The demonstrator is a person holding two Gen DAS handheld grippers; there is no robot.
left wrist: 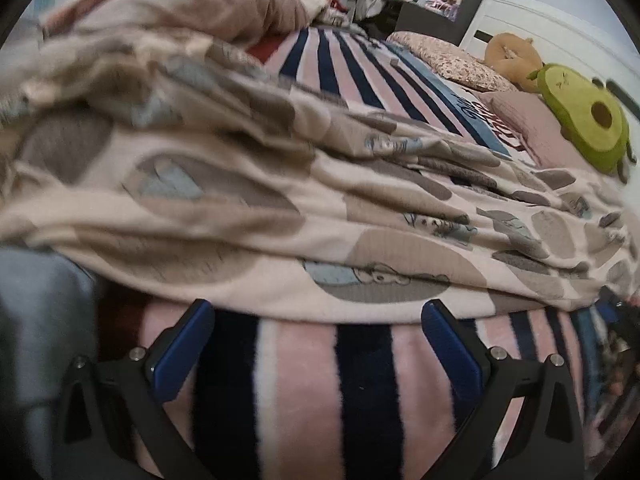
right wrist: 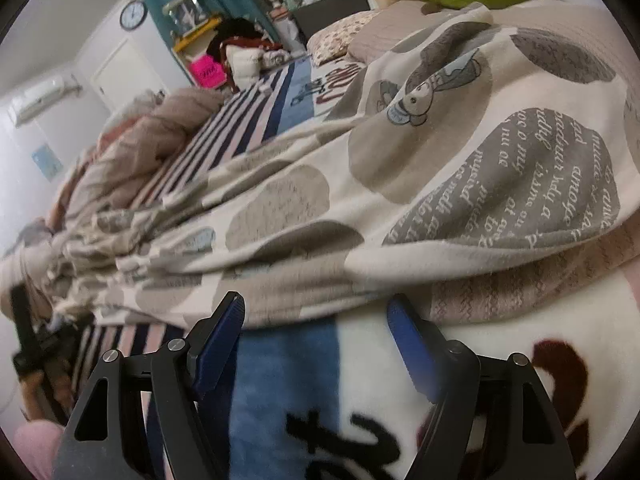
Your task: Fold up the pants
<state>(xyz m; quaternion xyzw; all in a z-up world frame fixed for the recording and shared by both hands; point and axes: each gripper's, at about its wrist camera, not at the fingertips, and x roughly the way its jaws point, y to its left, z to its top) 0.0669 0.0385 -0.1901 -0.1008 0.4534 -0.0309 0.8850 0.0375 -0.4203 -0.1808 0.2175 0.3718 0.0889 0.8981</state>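
Note:
The pants (left wrist: 280, 184) are cream with grey and beige ovals and small cartoon prints. They lie stretched out and wrinkled across a striped pink, navy and white blanket (left wrist: 304, 392) on a bed. My left gripper (left wrist: 318, 312) is open, its blue fingertips right at the near edge of the pants, nothing between them. In the right wrist view the pants (right wrist: 400, 184) spread wide with a grey text oval. My right gripper (right wrist: 318, 306) is open at their near hem, over the blanket (right wrist: 280, 392), holding nothing.
An avocado plush (left wrist: 588, 116) and a tan plush (left wrist: 512, 56) sit by pillows (left wrist: 456, 60) at the headboard. A bunched beige duvet (left wrist: 224, 8) lies at the far side. A pink bag (right wrist: 206, 70), wall clock (right wrist: 133, 15) and cluttered shelves stand beyond the bed.

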